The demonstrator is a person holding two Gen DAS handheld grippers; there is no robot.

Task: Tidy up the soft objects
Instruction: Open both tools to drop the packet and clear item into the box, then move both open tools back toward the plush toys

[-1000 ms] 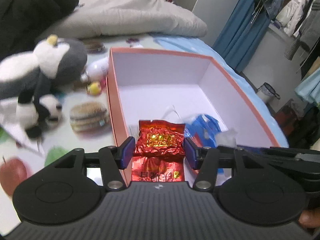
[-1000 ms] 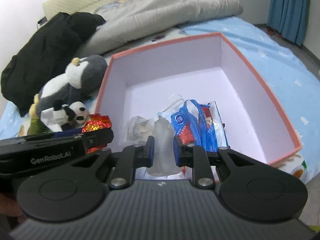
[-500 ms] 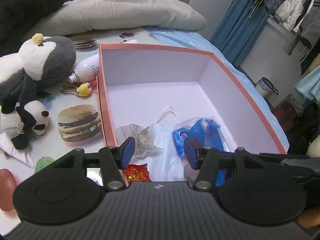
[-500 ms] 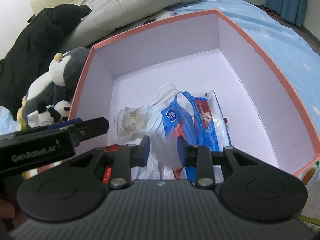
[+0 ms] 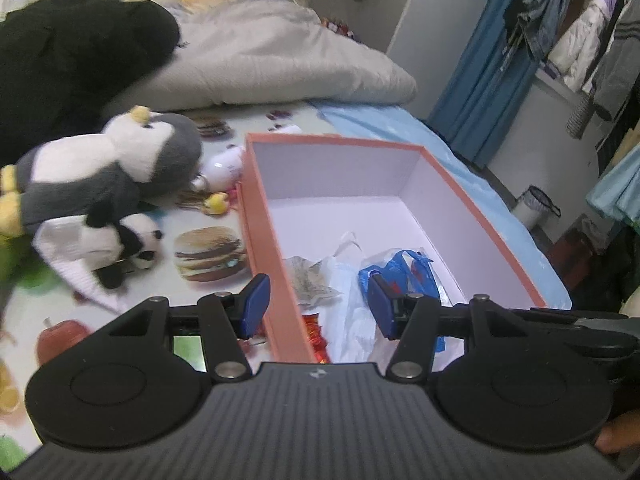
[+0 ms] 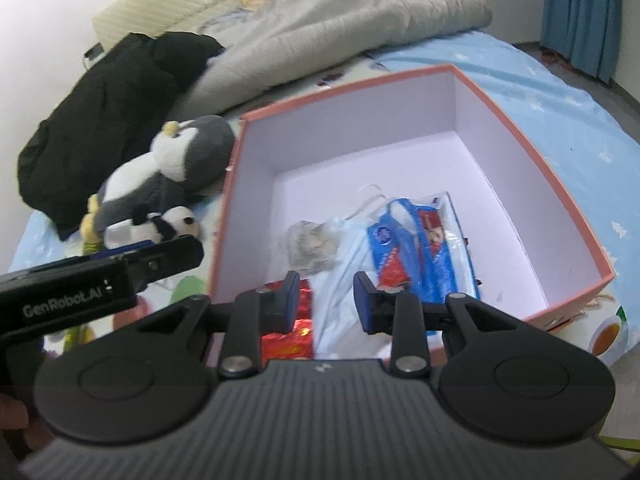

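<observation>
An open pink box [image 5: 262,216] [image 6: 540,168] with a white inside sits on the bed. In it lie a red foil packet [image 6: 292,328] [image 5: 316,336], a white plastic bag [image 6: 340,312], a crumpled clear wrapper [image 6: 312,244] and a blue packet [image 6: 416,248] [image 5: 400,276]. My left gripper [image 5: 318,306] is open and empty above the box's near left wall. My right gripper [image 6: 326,302] is open and empty above the box's near end. A grey penguin plush [image 5: 116,164] [image 6: 176,164] and a small panda plush [image 5: 128,244] [image 6: 172,224] lie left of the box.
A grey quilt [image 5: 272,60] and a black garment [image 5: 68,64] lie at the head of the bed. A white bottle [image 5: 220,166] and a small yellow toy [image 5: 216,202] lie beside the penguin. Blue curtains [image 5: 480,72] and hanging clothes are at the right.
My left gripper opened and dropped the red foil packet into the box. My right gripper opened and released the white bag into the box. Both grippers pulled back and up.
</observation>
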